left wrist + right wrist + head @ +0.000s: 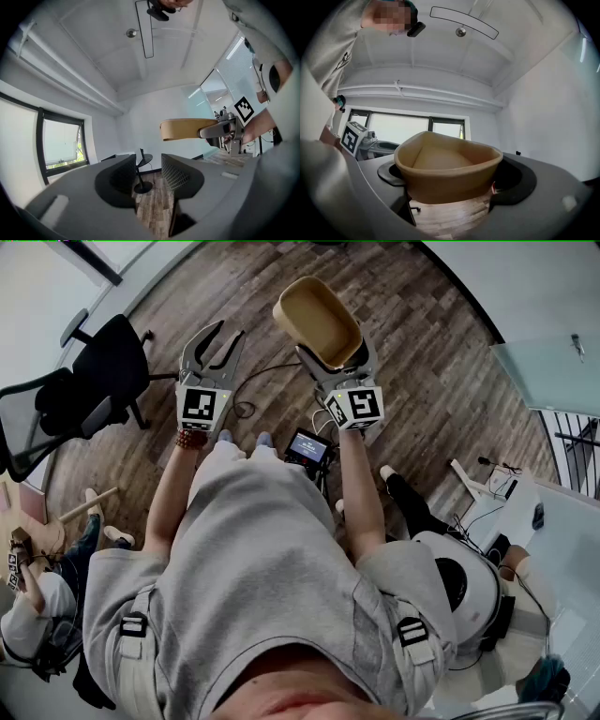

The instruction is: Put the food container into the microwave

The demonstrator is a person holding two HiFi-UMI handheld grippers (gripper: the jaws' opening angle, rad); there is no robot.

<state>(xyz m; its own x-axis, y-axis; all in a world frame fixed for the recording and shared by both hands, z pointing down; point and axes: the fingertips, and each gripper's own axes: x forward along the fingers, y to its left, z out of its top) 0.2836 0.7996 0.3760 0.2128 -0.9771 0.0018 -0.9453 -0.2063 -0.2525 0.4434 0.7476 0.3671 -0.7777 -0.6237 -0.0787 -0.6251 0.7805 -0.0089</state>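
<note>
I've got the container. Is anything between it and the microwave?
Cannot tell: no microwave shows in any view. The container sits clamped in the right gripper, raised over wood floor. The left gripper is open, empty and off to its side, not touching it.

Wood floor (pixel 422 352), black chair (pixel 103 371), possibly a desk (pixel 572 521)

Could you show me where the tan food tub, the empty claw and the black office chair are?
food container (pixel 319 322): head view, its hollow inside.
left gripper (pixel 227 337): head view, midway between its open fingertips.
office chair (pixel 105 367): head view, its black cushion.
</note>
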